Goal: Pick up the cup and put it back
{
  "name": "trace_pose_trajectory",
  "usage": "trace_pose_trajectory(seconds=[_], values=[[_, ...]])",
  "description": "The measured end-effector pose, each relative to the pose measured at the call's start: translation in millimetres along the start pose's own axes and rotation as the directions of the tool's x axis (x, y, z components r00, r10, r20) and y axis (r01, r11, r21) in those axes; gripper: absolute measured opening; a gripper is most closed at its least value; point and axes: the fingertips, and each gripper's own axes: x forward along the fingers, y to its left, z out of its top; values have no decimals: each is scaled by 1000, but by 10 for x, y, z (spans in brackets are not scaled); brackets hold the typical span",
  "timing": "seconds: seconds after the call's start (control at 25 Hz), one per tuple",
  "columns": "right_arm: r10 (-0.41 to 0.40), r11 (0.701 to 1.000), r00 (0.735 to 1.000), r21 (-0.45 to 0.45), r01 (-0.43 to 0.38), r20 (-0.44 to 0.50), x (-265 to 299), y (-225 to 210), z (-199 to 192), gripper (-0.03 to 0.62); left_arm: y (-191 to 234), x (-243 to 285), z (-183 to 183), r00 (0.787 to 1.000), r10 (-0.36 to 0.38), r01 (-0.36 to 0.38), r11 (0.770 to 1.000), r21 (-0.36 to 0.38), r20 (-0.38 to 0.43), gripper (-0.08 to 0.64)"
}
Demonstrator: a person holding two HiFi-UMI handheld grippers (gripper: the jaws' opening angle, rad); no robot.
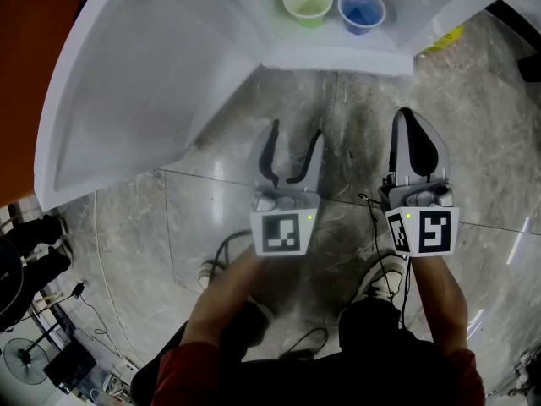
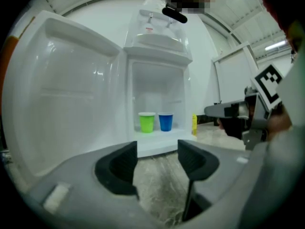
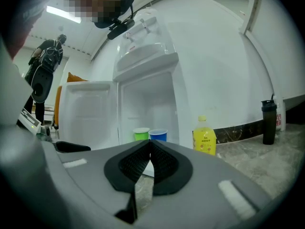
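Green cup (image 1: pixel 308 2) and blue cup (image 1: pixel 362 9) stand together inside the open cabinet (image 1: pixel 338 57). Before it, left tool (image 1: pixel 295 134) gapes (probably readied to reach); right tool (image 1: pixel 407 117) is pinched together, empty.

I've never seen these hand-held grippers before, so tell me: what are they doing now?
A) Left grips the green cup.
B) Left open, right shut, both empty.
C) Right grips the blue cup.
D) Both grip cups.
B: the left gripper has its jaws apart, the right gripper has them together on nothing, and the green cup and blue cup stand in the cabinet.
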Motion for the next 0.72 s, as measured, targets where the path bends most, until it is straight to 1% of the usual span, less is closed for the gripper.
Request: trace_pose_trajectory(seconds=[0.4, 0.56, 0.72], values=[[1, 1000, 1000, -3, -1, -5, 35, 39, -22, 0, 42, -40, -56, 1000, 0, 0, 1000, -12, -11, 235], [0, 1000, 1000, -5, -1, -12, 42, 47, -37, 0, 75, -45, -81, 1000, 9, -9, 999, -32, -16, 187], [3, 1000, 1000, -7, -3, -13, 59, 80, -42, 0, 112, -34, -77, 1000, 12, -12, 999, -49, -10, 106]])
